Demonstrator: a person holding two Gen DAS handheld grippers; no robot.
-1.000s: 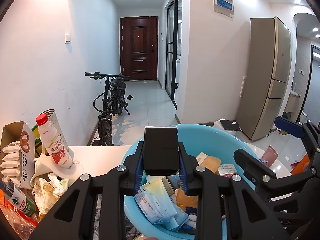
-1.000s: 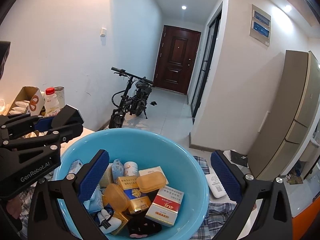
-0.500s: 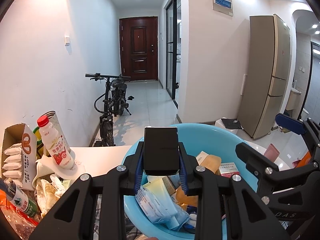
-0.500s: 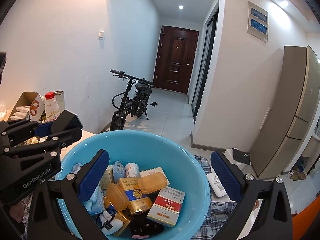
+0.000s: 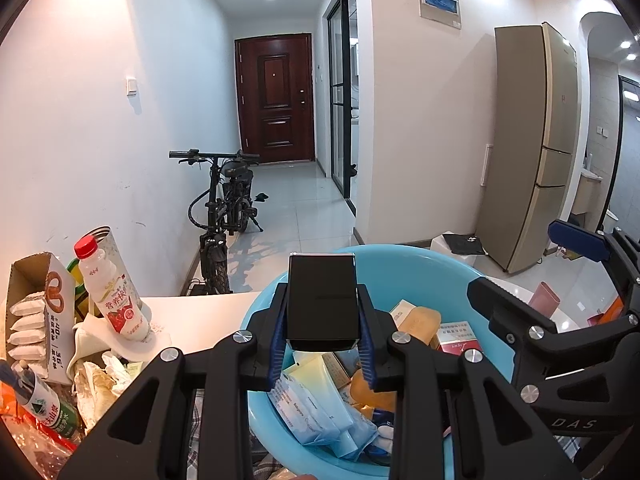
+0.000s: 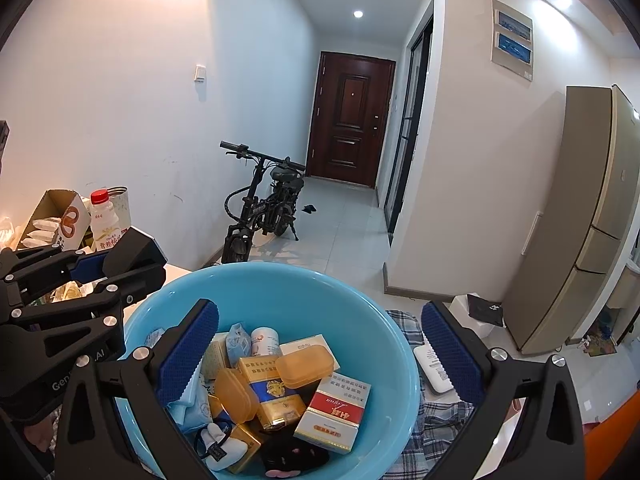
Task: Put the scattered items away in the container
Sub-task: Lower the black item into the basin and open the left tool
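Note:
A blue plastic basin (image 5: 460, 276) (image 6: 288, 296) holds several small items: cigarette packs, orange cases, wipes packets. My left gripper (image 5: 322, 332) is shut on a black box (image 5: 322, 304) and holds it above the basin's near-left rim. It also shows in the right wrist view (image 6: 120, 258) at the left. My right gripper (image 6: 320, 344) is open and empty above the basin, its blue pads wide apart. It shows in the left wrist view (image 5: 532, 280) at the right.
A milk bottle (image 5: 114, 300), a carton of snack packs (image 5: 36, 320), a green bottle (image 5: 44, 404) and wrappers clutter the table's left. A white remote (image 6: 434, 368) lies on the checked cloth right of the basin. A bicycle (image 5: 224, 216) stands beyond.
Both grippers have drifted slightly; the right gripper has risen a little over the basin. The black box stays held in the left gripper.

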